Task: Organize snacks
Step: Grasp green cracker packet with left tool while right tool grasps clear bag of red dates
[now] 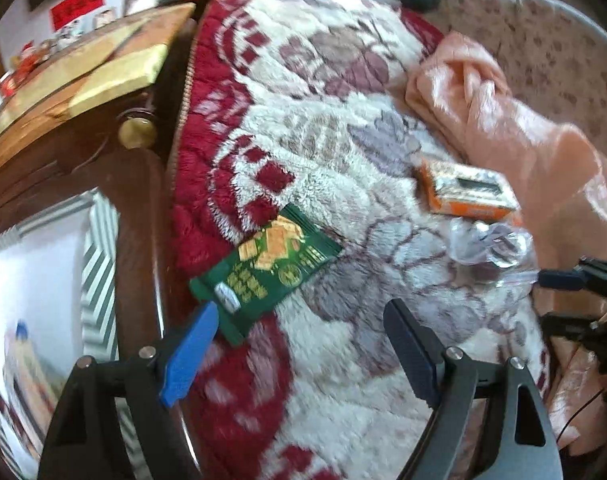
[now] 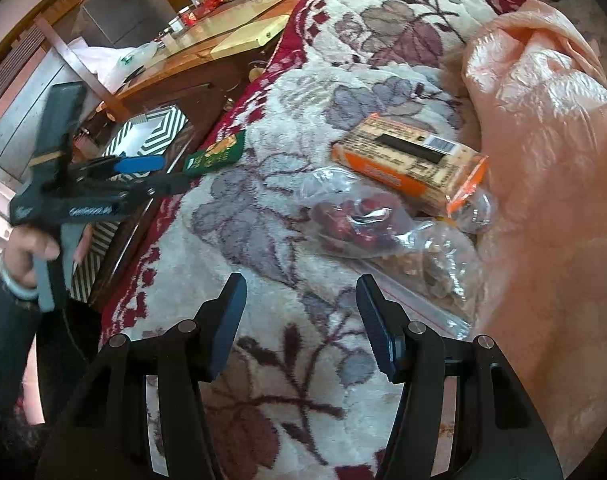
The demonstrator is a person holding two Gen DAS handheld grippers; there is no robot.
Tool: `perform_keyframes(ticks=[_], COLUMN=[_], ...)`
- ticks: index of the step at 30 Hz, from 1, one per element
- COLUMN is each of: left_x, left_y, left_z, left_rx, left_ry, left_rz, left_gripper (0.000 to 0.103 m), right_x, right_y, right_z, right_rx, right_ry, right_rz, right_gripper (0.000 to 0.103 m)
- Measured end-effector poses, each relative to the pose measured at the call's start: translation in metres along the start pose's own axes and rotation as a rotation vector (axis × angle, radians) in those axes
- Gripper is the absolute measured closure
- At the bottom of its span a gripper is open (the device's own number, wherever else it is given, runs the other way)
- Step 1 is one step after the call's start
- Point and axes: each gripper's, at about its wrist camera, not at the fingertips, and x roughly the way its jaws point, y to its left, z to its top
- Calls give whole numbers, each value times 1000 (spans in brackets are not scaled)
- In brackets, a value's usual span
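Note:
A green cracker packet (image 1: pixel 267 272) lies on the floral fleece blanket (image 1: pixel 343 128) near its red left border. My left gripper (image 1: pixel 301 308) hovers just short of it, open, with its blue finger (image 1: pixel 191 352) beside the packet's near corner and nothing between the jaws. An orange snack box (image 2: pixel 407 160) and a clear bag of red dates and nuts (image 2: pixel 367 224) lie together further right. My right gripper (image 2: pixel 301 280) stands open over bare blanket, just short of the clear bag. The right wrist view also shows the left gripper (image 2: pixel 175 172), held by a hand (image 2: pixel 31 252), next to the green packet (image 2: pixel 215 156).
A pink satin cloth (image 2: pixel 543 140) is bunched along the blanket's right side, touching the orange box. Left of the blanket stands dark wooden furniture with a brass knob (image 1: pixel 137 132). A striped-rim white box (image 1: pixel 43 280) sits below it, and a cluttered wooden tabletop (image 2: pixel 231 28) lies beyond.

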Motion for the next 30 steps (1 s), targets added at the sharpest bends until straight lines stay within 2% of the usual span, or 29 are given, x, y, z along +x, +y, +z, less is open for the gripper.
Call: perform_keyframes(ticks=[4,6,14,15,17,19,22,30], left_x=[17,25,47,48,48,43,40,28], left_y=[3,5,5,6,7,3,-5,-28], left_z=[10,15,23,24,23,20,15,8], left_rx=[98,132,222,217,201,198,207,175], left_ry=[48,73,122,126,136,130,118,80], left_rz=[29,18,9,2,-32,-61,-32,-46], left_gripper=[17,17,17,19,32,54,56,58], right_x=[-4,-5,-5,-6,-7,-7,-8,-9], right_y=[-12,-17,-30,-30,-32,-35,-38,-36], right_z=[0,1,4,4,5,6,6,7], right_rx=[26,35,71,70,72,78,92,76], right_ry=[0,-1,-7,-8,-13,-17,-17,-30], right_rz=[-6,-10,-4,-5,-8,-7,-9,-37], right_gripper=[46,46,46,46,46,46,46,46])
